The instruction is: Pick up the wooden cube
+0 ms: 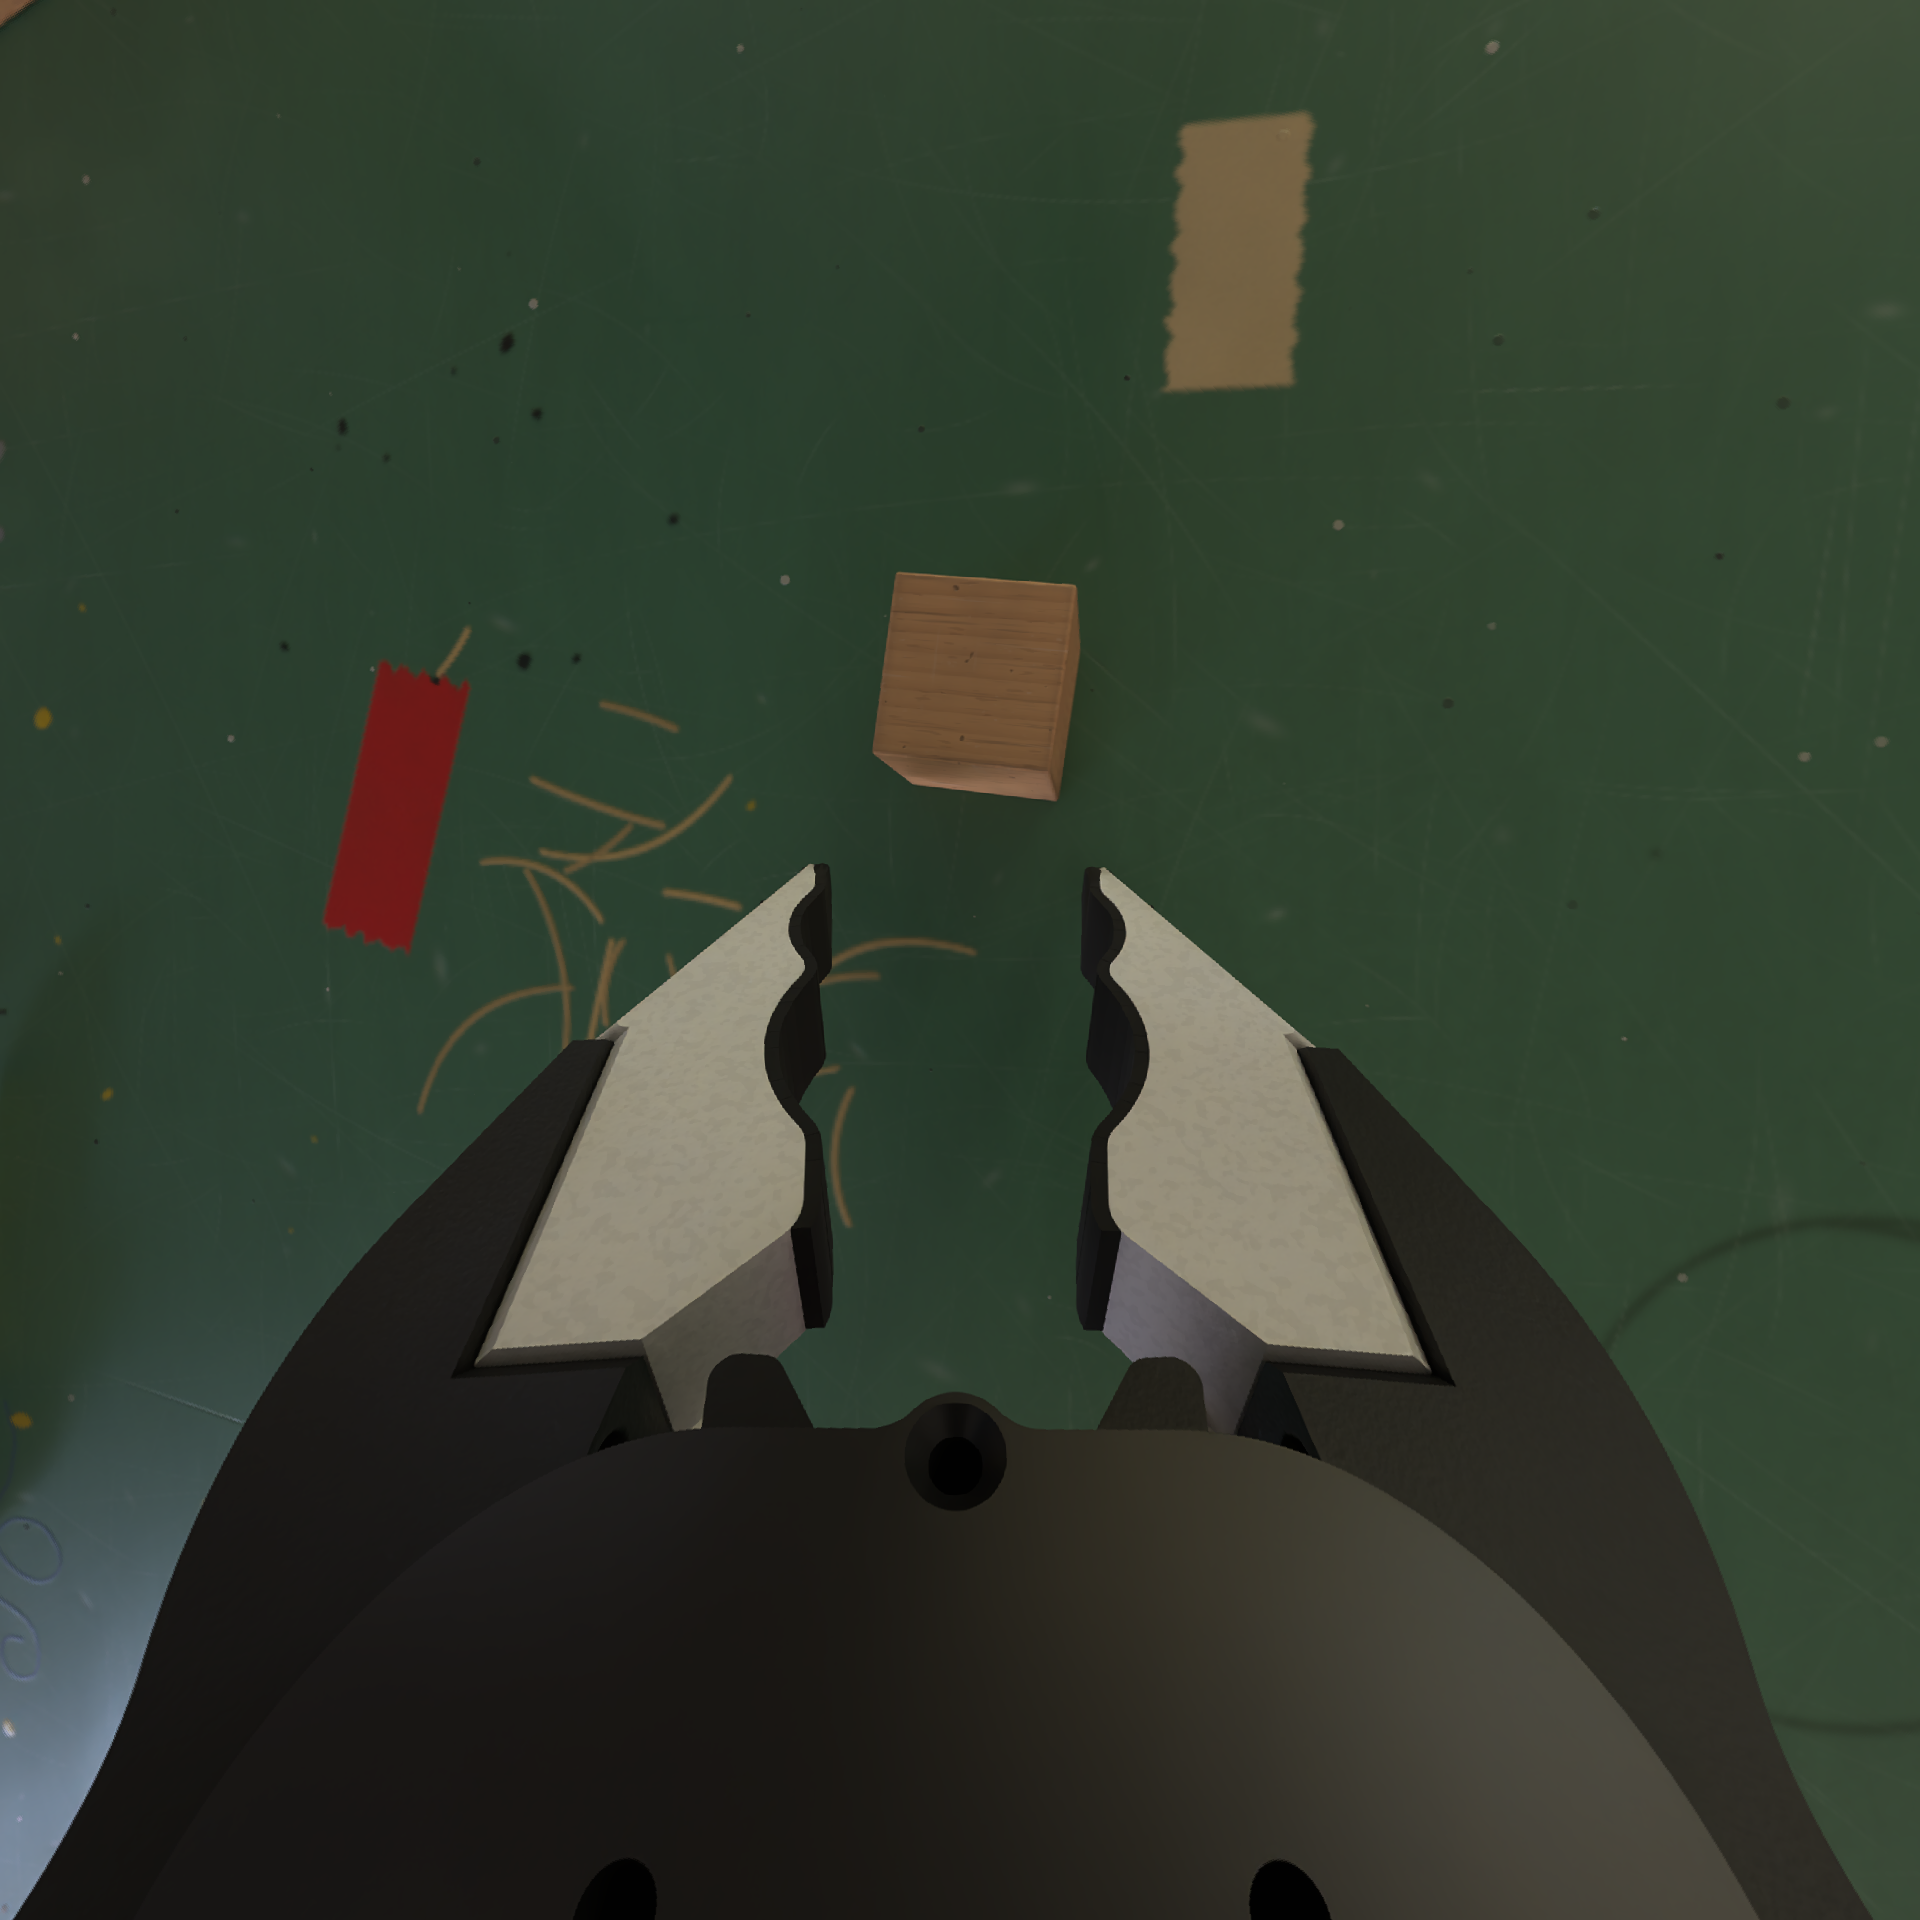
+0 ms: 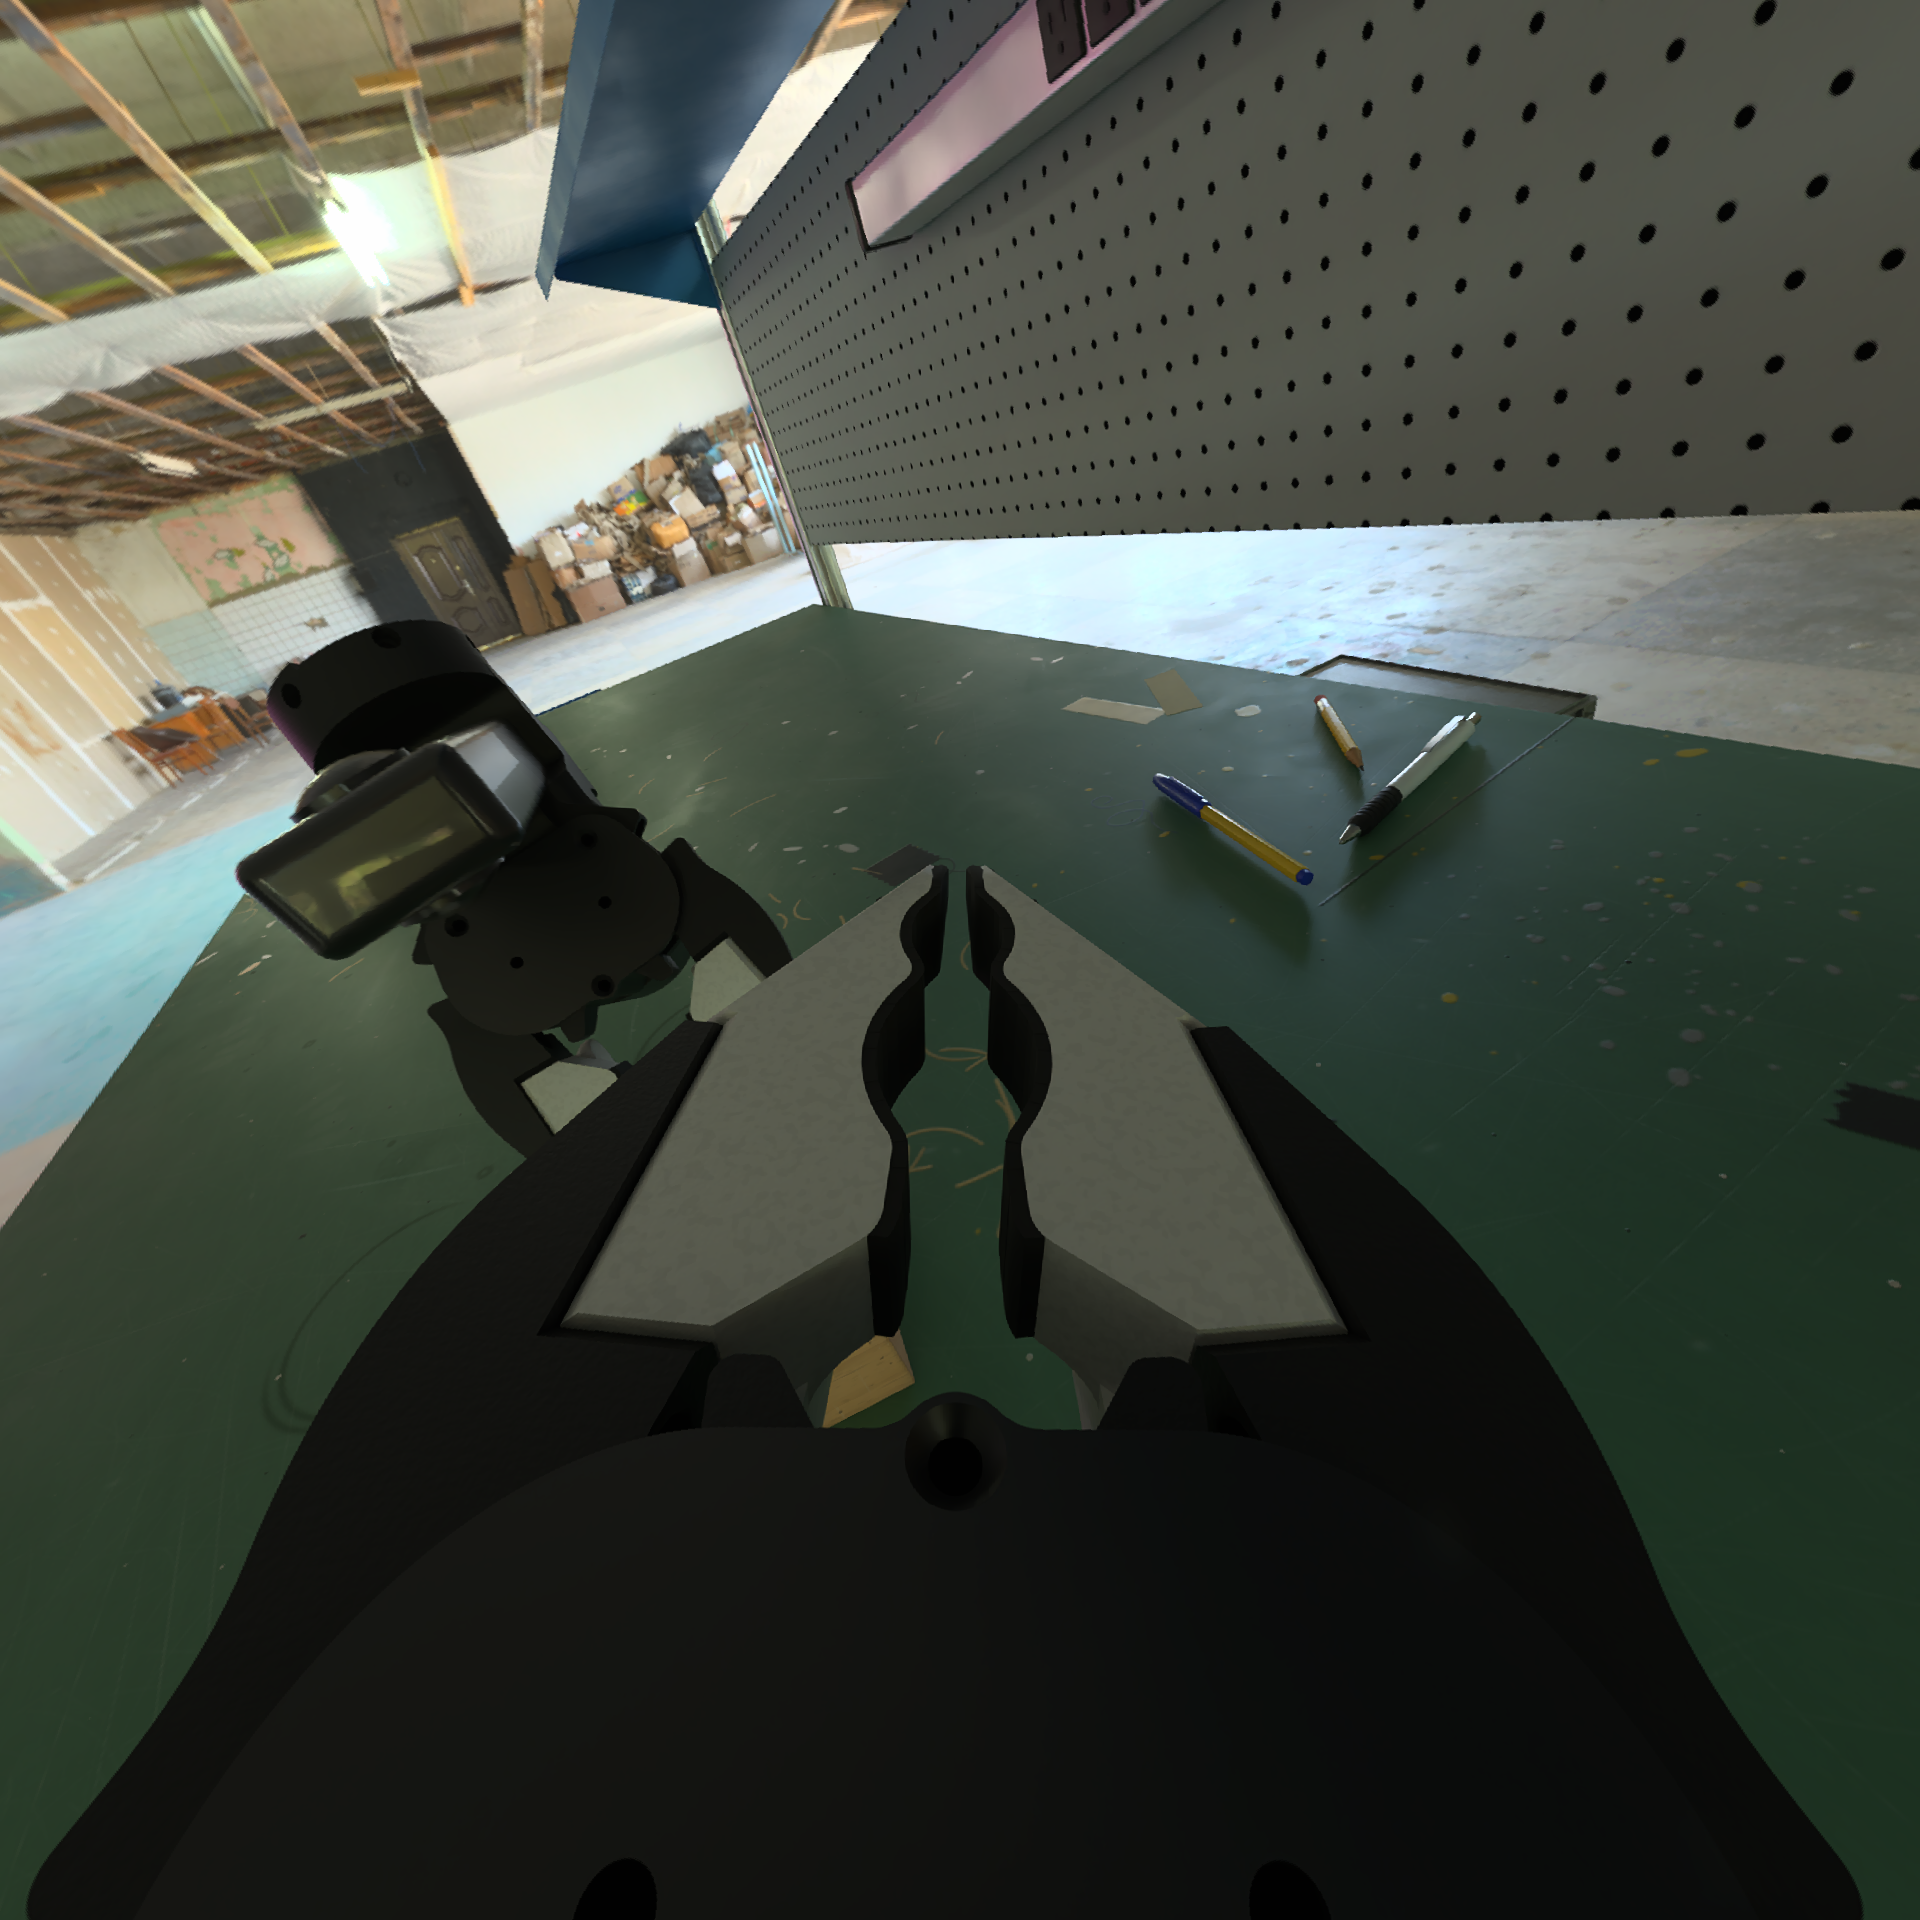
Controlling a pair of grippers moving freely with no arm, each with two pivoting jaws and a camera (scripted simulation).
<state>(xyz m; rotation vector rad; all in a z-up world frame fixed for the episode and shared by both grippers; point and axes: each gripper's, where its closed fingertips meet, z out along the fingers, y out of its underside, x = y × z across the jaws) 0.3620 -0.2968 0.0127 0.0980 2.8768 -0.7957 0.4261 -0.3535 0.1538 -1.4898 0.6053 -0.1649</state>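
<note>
The wooden cube (image 1: 975, 681) sits on the green mat (image 1: 1455, 727), seen from above in the left wrist view. My left gripper (image 1: 956, 873) is open and empty, its fingertips just short of the cube and above it. In the right wrist view a small corner of the cube (image 2: 868, 1377) shows low down between the finger bases, mostly hidden. My right gripper (image 2: 957, 875) is shut and empty, held over the mat. The left gripper (image 2: 582, 997) also shows there at the left, pointing down at the mat.
A red tape strip (image 1: 397, 805), a tan tape strip (image 1: 1236, 251) and thin wood shavings (image 1: 613, 831) lie on the mat. A blue-and-yellow pen (image 2: 1231, 828), a white pen (image 2: 1408, 777) and a pencil (image 2: 1338, 730) lie at the right. A pegboard wall (image 2: 1351, 312) stands behind the bench.
</note>
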